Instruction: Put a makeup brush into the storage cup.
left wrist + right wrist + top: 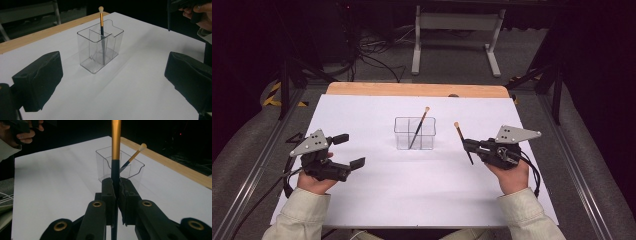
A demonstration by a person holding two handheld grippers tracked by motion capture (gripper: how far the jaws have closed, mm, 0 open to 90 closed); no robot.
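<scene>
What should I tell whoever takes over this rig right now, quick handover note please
Right gripper: shut on a makeup brush, black handle clamped, gold ferrule up, held right of the clear organizer.
Left gripper: open, nothing between its jaws, low over the white table left of the organizer.
Done: one brush already stands leaning in an organizer compartment.
Left: probably carry the held brush over the organizer, lower it into a compartment and release.
</scene>
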